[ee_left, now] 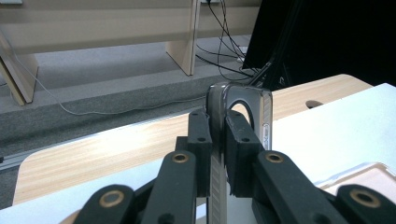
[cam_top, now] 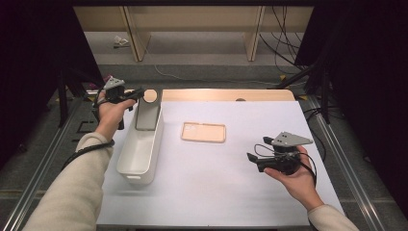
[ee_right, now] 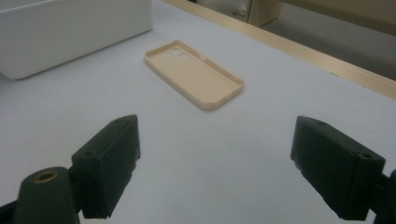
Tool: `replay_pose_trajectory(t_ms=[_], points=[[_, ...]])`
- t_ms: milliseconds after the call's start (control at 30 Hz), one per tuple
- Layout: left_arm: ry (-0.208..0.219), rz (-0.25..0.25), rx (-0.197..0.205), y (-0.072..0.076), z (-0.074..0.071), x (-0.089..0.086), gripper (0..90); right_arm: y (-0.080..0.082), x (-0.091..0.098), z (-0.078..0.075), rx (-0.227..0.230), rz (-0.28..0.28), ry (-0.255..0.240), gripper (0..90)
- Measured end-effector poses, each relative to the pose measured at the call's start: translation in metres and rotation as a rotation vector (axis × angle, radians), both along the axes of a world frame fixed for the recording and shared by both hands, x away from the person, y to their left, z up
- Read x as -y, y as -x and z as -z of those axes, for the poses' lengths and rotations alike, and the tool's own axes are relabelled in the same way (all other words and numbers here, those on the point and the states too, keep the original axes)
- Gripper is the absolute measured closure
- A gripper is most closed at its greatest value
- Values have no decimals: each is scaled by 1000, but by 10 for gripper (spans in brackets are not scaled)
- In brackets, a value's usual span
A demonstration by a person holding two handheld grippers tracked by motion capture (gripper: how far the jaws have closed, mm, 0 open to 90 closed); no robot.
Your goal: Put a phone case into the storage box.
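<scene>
My left gripper (cam_top: 137, 95) is shut on the edge of a grey phone case (cam_top: 147, 118) and holds it upright over the far end of a white bin (cam_top: 124, 150). In the left gripper view the pads clamp the grey case (ee_left: 243, 103) on both sides, and my left gripper (ee_left: 218, 135) points toward the table's far edge. A beige phone case (cam_top: 203, 132) lies flat, hollow side up, in the middle of the white mat. My right gripper (cam_top: 254, 161) hovers open at the right front, aimed at the beige case (ee_right: 194, 74), with nothing between its jaws (ee_right: 215, 154).
The white bin (ee_right: 70, 32) stands lengthwise along the mat's left side. A wooden strip (cam_top: 226, 95) runs along the table's far edge. Beyond it are wooden shelf legs (cam_top: 253, 38) and cables on the floor. Metal rails flank the table.
</scene>
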State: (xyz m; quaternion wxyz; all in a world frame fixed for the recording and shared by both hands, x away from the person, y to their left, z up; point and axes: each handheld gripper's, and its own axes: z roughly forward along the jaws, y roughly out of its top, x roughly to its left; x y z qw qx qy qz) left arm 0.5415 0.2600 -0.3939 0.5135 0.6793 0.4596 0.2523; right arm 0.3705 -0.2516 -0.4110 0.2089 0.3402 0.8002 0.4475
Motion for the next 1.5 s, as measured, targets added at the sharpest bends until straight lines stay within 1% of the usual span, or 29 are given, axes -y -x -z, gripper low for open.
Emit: replay_pose_trajectory(t_ms=[267,600,800,933,967,1000,1133,1300,1400,1500], points=[[0,-2,-8,-1,1,-1,812,0,0,0,0,-1,0,165],[-13,-12,-25,-2,6,-6,797,0,0,0,-1,-2,3,165],[-44,-16,-40,-2,9,-9,788,0,0,0,-2,-3,3,165],[-52,-18,-45,-3,11,-9,786,0,0,0,-2,-3,2,165],[-57,-18,-46,-3,11,-9,785,0,0,1,-2,-2,2,165],[-71,-23,-51,-3,11,-9,782,0,0,1,-2,-3,3,165],[-86,-29,-55,-4,12,-9,781,0,0,0,-1,-2,2,165],[-88,-35,-56,-5,13,-9,779,0,0,1,-2,-2,2,165],[-101,-42,-63,-5,12,-9,776,0,0,0,-2,-3,2,165],[-104,-47,-67,-5,12,-9,772,0,0,0,-2,-3,2,165]])
